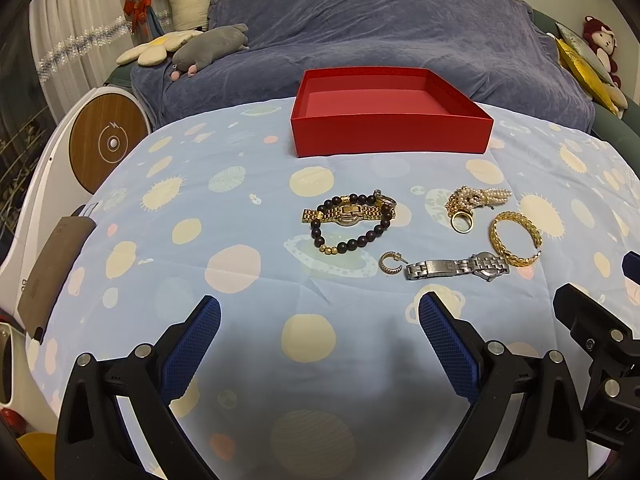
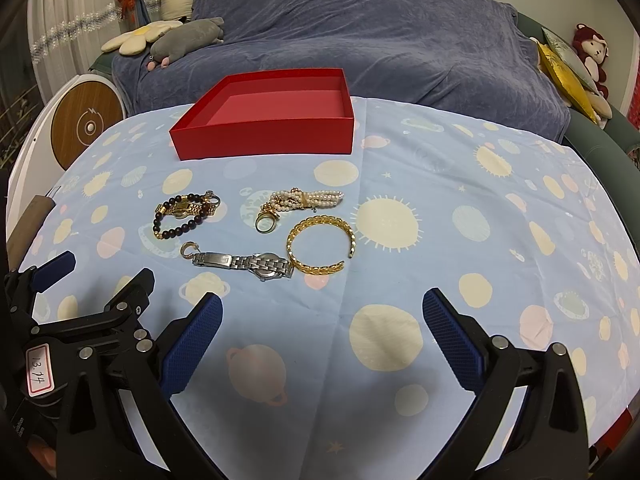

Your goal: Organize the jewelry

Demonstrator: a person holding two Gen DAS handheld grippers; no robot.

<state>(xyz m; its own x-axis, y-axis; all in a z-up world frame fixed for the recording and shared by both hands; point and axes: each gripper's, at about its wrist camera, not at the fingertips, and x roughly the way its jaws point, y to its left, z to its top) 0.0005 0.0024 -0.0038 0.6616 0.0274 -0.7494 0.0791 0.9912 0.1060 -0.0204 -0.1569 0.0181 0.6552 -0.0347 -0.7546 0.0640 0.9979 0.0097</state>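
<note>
An empty red box (image 1: 390, 134) (image 2: 264, 140) stands at the far side of the table. In front of it lie a dark bead bracelet (image 1: 360, 242) (image 2: 176, 232) over a gold watch (image 1: 344, 213) (image 2: 185, 210), a pearl bracelet (image 1: 482, 197) (image 2: 312, 199), a gold ring (image 1: 462, 222) (image 2: 265, 224), a gold cuff bangle (image 1: 514, 238) (image 2: 320, 244), a silver watch (image 1: 456, 267) (image 2: 244, 262) and a small hoop earring (image 1: 390, 264) (image 2: 187, 250). My left gripper (image 1: 319, 312) and right gripper (image 2: 322, 310) hover open, short of the jewelry, side by side.
A blue planet-print cloth (image 2: 440, 240) covers the table. Behind it is a sofa under a blue-grey throw (image 1: 380, 28) with plush toys (image 1: 208, 46). A white appliance with a round wooden face (image 1: 106, 144) stands at the left, and a brown case (image 1: 52, 276) lies at the left table edge.
</note>
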